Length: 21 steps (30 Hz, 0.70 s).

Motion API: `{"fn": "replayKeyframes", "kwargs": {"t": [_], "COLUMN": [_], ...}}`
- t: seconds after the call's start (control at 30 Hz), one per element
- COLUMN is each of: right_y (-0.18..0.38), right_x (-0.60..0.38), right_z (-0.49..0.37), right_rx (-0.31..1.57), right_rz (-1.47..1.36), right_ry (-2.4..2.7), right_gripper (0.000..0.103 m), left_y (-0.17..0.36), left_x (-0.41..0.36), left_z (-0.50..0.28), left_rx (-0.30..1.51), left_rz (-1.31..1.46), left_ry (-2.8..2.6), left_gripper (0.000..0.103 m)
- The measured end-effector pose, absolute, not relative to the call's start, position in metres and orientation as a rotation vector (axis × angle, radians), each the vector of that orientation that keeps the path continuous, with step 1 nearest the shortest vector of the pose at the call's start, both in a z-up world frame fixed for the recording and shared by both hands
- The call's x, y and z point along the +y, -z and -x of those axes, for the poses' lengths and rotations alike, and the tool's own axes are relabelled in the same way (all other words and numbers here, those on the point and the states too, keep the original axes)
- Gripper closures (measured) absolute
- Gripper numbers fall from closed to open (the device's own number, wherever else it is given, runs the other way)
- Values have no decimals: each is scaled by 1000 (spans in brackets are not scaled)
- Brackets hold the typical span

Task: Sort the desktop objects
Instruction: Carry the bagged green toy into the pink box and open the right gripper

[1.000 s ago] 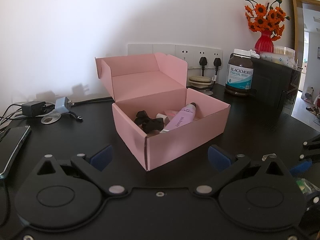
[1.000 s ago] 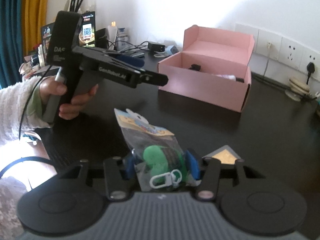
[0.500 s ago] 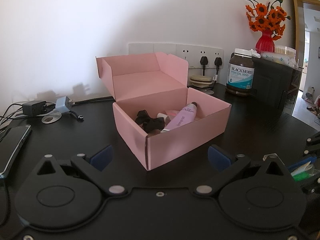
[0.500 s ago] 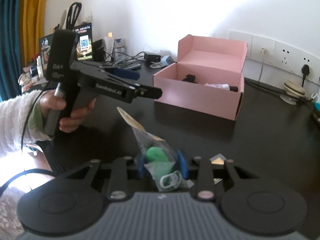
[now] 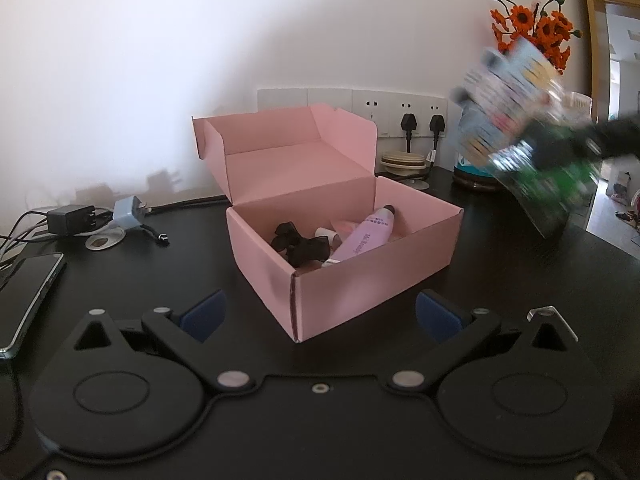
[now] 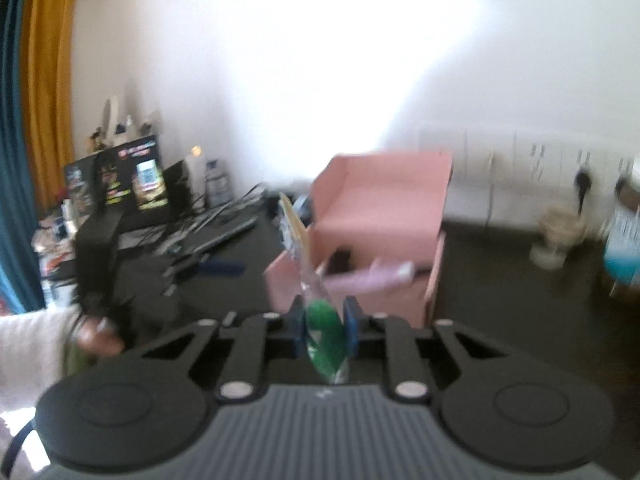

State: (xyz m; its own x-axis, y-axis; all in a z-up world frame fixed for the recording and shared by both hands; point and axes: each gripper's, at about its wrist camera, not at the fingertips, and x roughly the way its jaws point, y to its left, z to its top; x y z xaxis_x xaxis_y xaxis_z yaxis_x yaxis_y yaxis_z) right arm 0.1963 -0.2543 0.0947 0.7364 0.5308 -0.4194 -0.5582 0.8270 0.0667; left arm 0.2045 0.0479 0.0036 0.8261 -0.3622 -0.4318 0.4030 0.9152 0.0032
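Observation:
An open pink box (image 5: 360, 256) stands on the black desk, lid tipped back. Inside lie a black bow (image 5: 298, 242) and a lilac tube (image 5: 362, 238). My left gripper (image 5: 320, 314) is open and empty, just in front of the box's near corner. My right gripper (image 6: 323, 322) is shut on a clear packet with a green toy (image 6: 325, 334), held in the air, and the pink box (image 6: 380, 232) lies ahead of it. In the left wrist view the packet (image 5: 516, 136) shows blurred, high at the right of the box.
A phone (image 5: 24, 296), chargers (image 5: 72, 218) and cables lie at the left. Wall sockets (image 5: 400, 114), a stack of coasters (image 5: 404, 160), a supplement jar and a vase of orange flowers (image 5: 532, 28) stand behind and right of the box.
My right gripper has lifted the packet off the desk and swung it up toward the box; it now appears high in the left wrist view. The left gripper has stayed still.

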Motion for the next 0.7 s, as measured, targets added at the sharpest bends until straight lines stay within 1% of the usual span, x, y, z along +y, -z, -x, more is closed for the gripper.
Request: {"fn": "replayKeyframes", "kwargs": {"t": [0.2, 0.33, 0.5, 0.7], "right_y": [-105, -92, -65, -47], "right_x": [-204, -167, -121, -101], "right_z": [-232, -263, -293, -307], "right_rx": [435, 479, 503, 545], "right_rz": [183, 269, 578, 677], "right_ry": [-568, -510, -413, -437], "right_gripper": [84, 84, 84, 84], "left_y": [-4, -4, -4, -4], "left_x": [49, 49, 50, 49], "left_z": [-206, -206, -206, -206], "left_rx": [445, 448, 450, 447], "left_rz": [-86, -82, -79, -76], "left_ry": [408, 409, 407, 405], "left_gripper": [0, 0, 0, 0]}}
